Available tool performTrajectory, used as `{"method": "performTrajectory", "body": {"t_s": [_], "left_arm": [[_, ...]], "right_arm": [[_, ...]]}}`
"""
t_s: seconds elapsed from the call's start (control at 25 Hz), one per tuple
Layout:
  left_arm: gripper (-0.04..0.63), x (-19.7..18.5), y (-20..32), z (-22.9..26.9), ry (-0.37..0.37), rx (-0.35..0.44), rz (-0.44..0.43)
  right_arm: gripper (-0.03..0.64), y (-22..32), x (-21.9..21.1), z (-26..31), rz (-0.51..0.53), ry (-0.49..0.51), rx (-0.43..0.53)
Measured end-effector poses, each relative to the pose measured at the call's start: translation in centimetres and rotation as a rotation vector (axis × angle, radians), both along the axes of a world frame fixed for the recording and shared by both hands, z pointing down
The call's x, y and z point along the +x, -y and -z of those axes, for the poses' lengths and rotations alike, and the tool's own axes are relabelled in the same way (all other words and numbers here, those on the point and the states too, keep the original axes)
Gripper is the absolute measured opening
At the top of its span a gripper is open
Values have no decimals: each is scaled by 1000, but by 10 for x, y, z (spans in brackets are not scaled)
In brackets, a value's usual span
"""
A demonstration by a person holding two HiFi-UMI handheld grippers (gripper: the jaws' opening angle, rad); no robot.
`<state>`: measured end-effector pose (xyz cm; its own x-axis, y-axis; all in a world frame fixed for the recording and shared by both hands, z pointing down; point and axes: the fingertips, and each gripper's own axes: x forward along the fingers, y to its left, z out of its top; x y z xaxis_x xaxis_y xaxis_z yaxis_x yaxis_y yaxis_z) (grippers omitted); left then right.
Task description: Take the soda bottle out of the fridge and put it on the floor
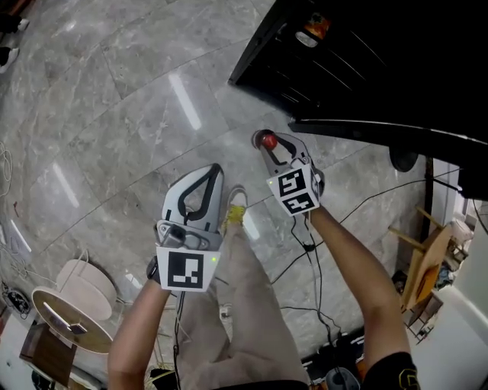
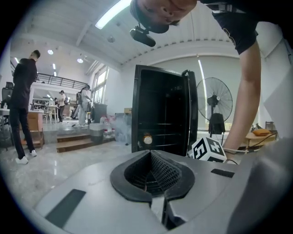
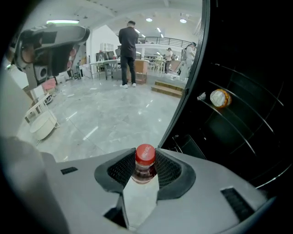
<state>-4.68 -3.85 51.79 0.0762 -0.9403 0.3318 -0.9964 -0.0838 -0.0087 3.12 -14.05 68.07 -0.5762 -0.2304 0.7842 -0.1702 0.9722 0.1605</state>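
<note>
LIGHT: bright, even, indoor; from ceiling strip (image 2: 112, 13) and tall windows (image 2: 101, 77) | GLARE: pale streaks mirrored on polished floor (image 1: 183, 99) | DARK: fridge (image 3: 247, 91) interior near black, little detail | SHADOWS: soft, faint | DISTORTION: strong fisheye bend, black vignette at corners of both gripper views | FOCUS: head view sharp, no motion blur
</note>
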Motion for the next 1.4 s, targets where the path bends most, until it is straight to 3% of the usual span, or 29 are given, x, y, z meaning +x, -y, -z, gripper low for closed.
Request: {"method": "performTrajectory", "body": {"t_s": [0.36, 0.72, 1.0, 1.4], "left_arm": [[17, -3, 2, -61, -18, -31, 14], [17, -8, 3, -120, -29, -53, -7], [17, -8, 9, -153, -22, -45, -42], [17, -15, -14, -199, -27, -106, -32]], "right_arm": [[126, -11, 2, -93, -182, -5, -38], [126, -10, -10, -169, -260, -23, -74], [126, 5, -25, -210, -255, -15, -52], [126, 7, -28, -262, -209, -81, -33]]}}
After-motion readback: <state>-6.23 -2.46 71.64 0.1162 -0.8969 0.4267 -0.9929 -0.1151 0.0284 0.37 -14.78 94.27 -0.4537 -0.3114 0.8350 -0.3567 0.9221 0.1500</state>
